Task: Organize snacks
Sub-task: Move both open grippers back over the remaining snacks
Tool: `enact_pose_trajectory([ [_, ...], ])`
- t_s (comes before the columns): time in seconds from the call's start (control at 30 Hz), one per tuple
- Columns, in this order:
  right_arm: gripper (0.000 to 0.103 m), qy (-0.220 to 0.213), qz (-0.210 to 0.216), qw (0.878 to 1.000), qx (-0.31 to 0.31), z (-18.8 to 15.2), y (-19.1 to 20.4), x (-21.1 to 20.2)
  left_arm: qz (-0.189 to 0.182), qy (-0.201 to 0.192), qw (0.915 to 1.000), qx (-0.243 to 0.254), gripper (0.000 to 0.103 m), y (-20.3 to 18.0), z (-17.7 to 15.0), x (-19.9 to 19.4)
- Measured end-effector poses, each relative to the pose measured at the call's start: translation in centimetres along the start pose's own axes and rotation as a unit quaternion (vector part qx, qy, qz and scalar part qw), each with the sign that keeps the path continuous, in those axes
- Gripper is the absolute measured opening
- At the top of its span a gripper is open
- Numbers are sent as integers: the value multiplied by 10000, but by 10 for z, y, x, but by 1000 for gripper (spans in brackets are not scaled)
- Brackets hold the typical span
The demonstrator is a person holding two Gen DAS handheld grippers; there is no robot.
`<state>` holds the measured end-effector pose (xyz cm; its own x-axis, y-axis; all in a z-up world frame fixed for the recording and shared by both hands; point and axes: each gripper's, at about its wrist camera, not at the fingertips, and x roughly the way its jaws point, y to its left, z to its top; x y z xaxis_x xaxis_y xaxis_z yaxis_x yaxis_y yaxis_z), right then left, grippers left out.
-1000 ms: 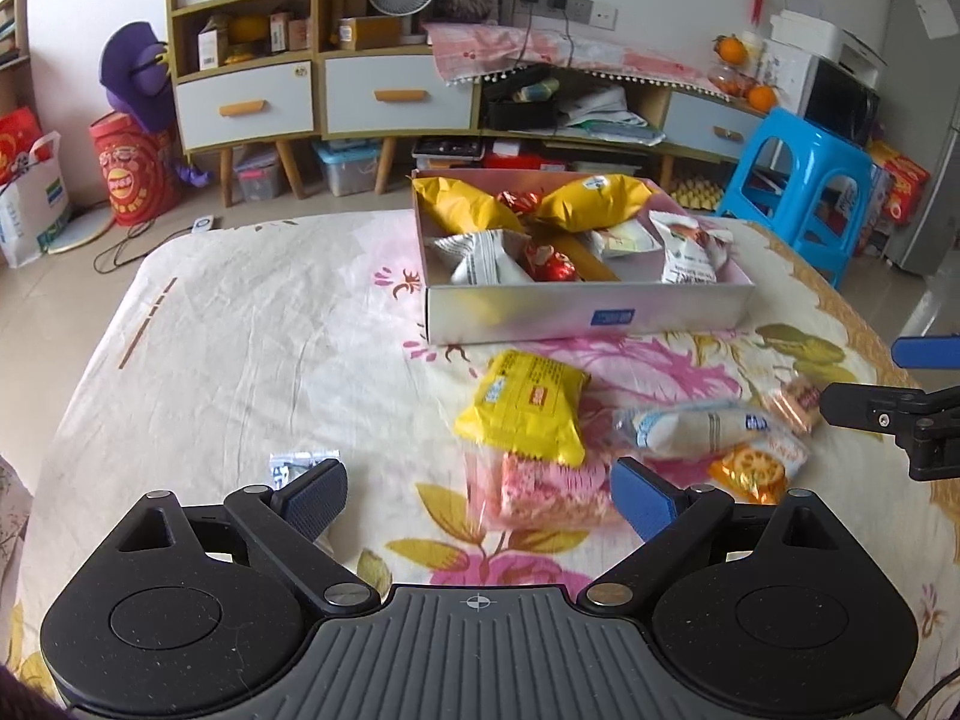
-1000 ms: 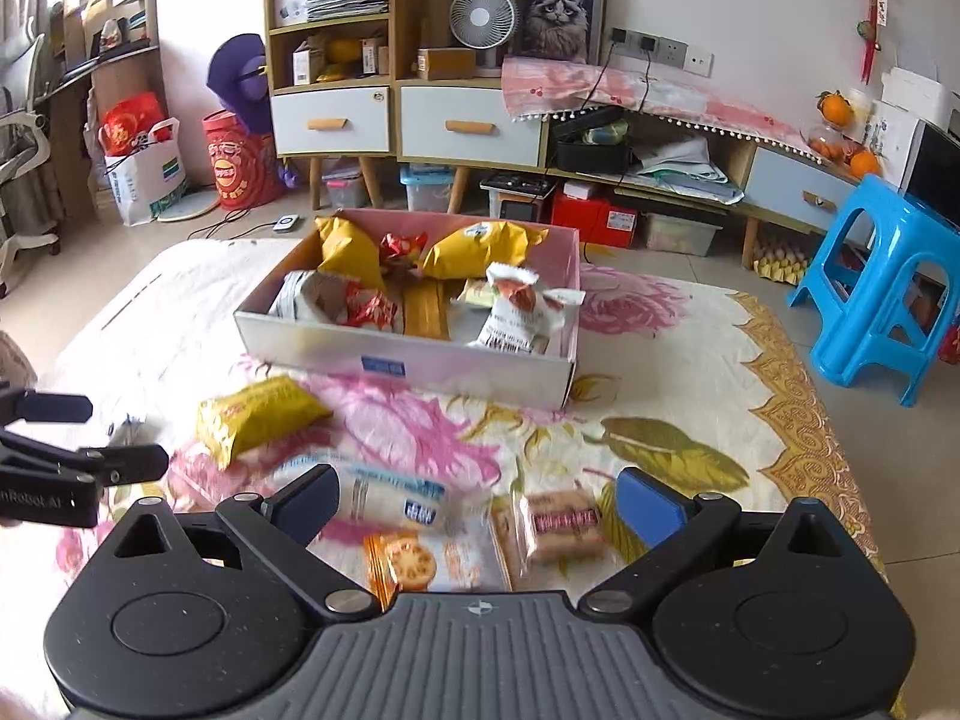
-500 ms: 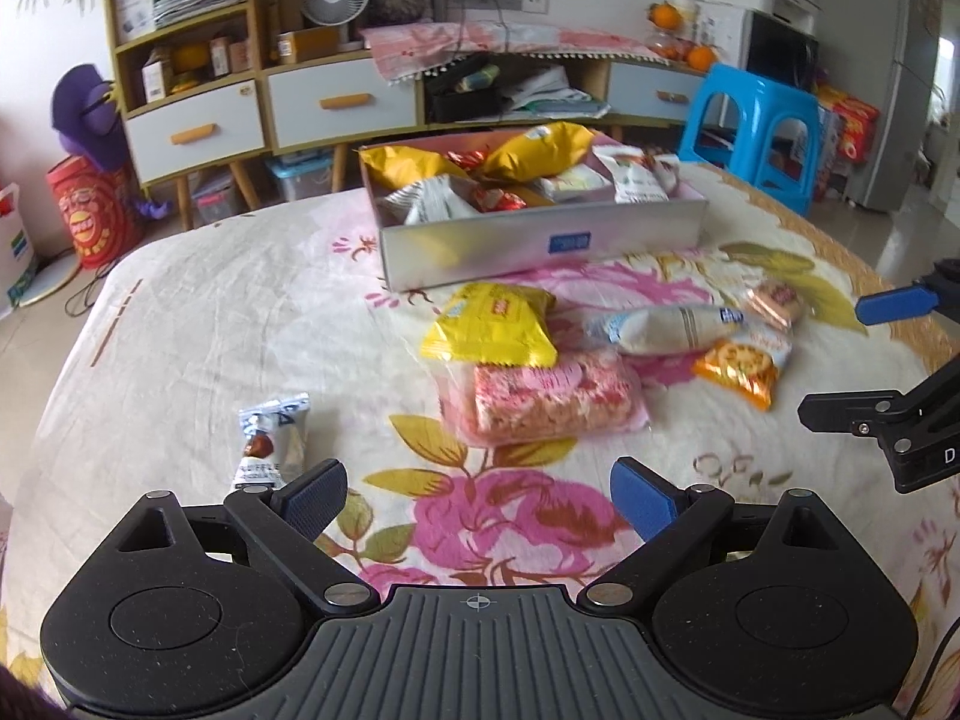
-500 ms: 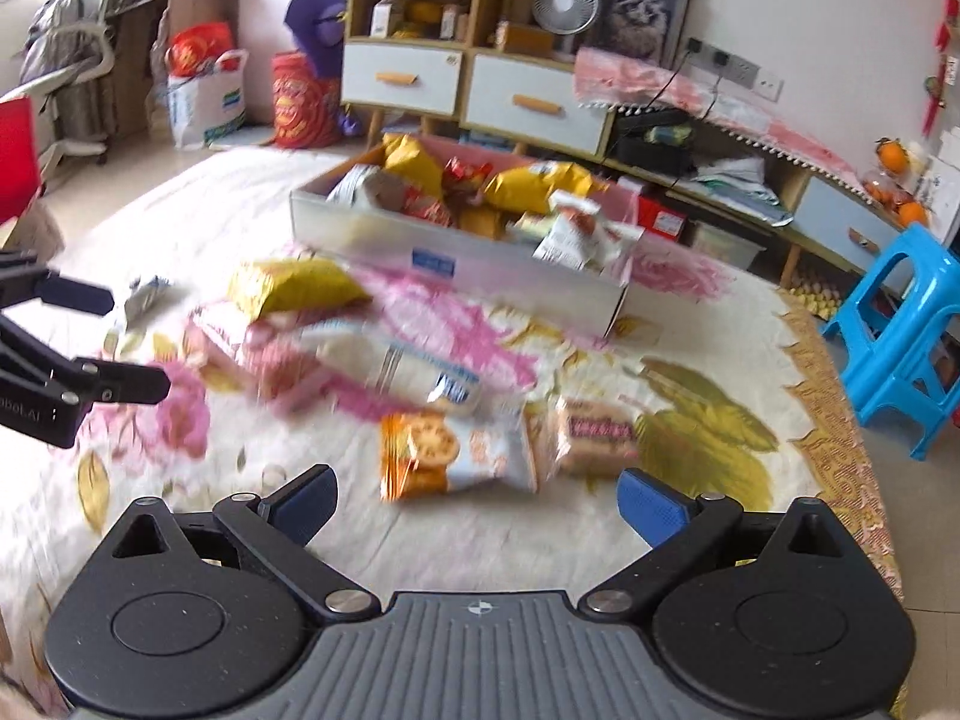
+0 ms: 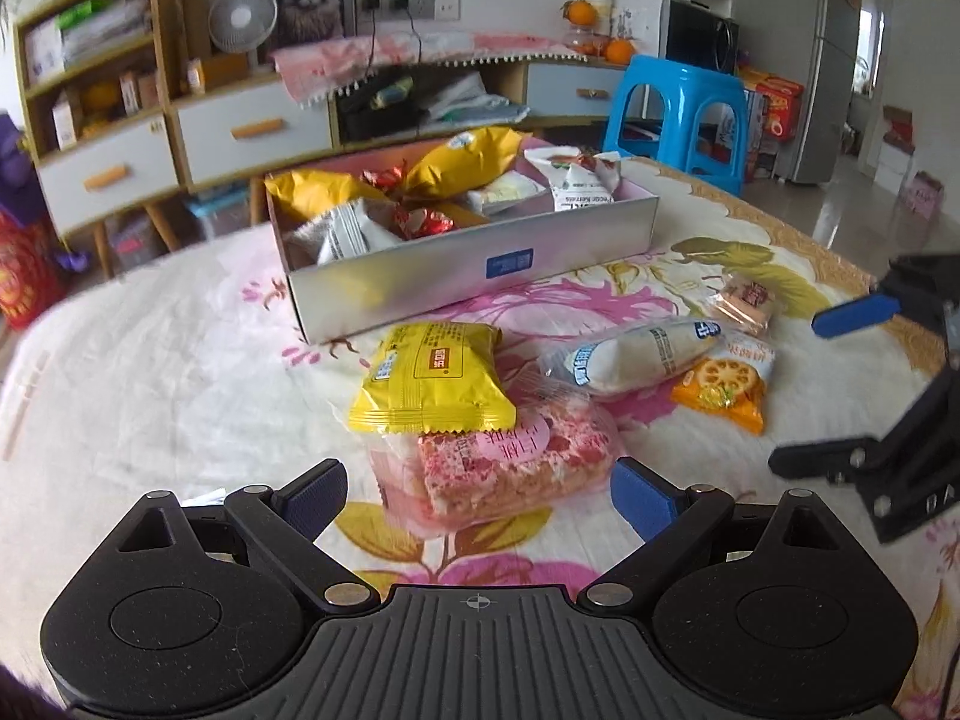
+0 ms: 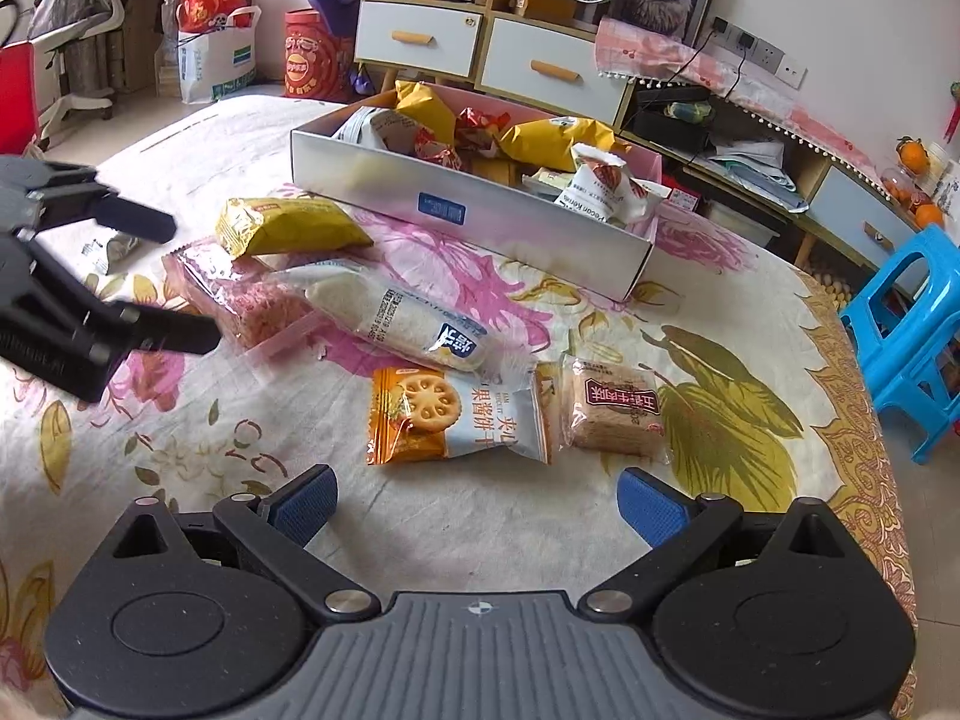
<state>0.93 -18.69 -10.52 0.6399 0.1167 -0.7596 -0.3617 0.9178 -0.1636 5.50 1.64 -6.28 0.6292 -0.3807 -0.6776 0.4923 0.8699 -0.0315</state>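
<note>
Both grippers had drifted closer over the loose packets, the left gripper (image 5: pixel 478 495) now nearly astride the pink rice cake (image 5: pixel 510 468), fingers wide and empty. It looked like the approach: next, settle around it, pinch, carry it to the box (image 5: pixel 474 267). Across from it, the right gripper (image 6: pixel 477 507) gaped above the orange biscuit pack (image 6: pixel 456 417).

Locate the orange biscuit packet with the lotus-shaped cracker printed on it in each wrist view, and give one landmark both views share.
Left wrist: the orange biscuit packet lies right of centre, just beyond the long white roll packet.
Right wrist: the packet lies at centre, straight ahead of the open right gripper.
Shared landmark: the snack box, blue label on its near wall.
</note>
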Motion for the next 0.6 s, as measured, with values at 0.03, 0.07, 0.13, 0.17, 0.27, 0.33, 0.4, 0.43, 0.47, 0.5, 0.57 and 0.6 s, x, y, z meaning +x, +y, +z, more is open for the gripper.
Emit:
enact_pose_trajectory([
  [0.03,92,14,15,10000,-11,0,0,1,-96,30,9999,-72,96,2,1,2],
  [0.07,92,13,31,10000,-16,1,-1,3,-210,65,9997,-130,96,3,2,3],
  [0.13,92,16,46,10000,-24,2,-3,4,-398,124,9989,-212,95,2,3,2],
  [0.17,92,18,40,10000,-19,3,-4,5,-462,141,9986,-210,95,0,4,1],
  [0.27,92,31,29,10000,21,3,-8,7,-778,264,9965,-140,95,-7,4,-4],
  [0.33,92,41,31,10000,50,3,-11,7,-1066,419,9934,-76,95,-13,3,-6],
  [0.4,92,53,33,10000,75,3,-13,8,-1369,565,9890,34,95,-18,1,-10],
  [0.43,92,59,35,9999,83,3,-14,9,-1531,633,9861,113,95,-20,1,-12],
  [0.47,92,65,43,9999,84,3,-15,9,-1648,674,9838,207,95,-24,0,-15],
  [0.5,92,65,50,9999,83,3,-16,9,-1721,719,9819,317,95,-26,2,-17],
  [0.57,92,65,67,9999,72,4,-16,10,-1665,691,9820,562,96,-32,5,-21],
  [0.6,92,66,76,9999,65,4,-16,10,-1568,635,9835,648,96,-33,7,-22],
])
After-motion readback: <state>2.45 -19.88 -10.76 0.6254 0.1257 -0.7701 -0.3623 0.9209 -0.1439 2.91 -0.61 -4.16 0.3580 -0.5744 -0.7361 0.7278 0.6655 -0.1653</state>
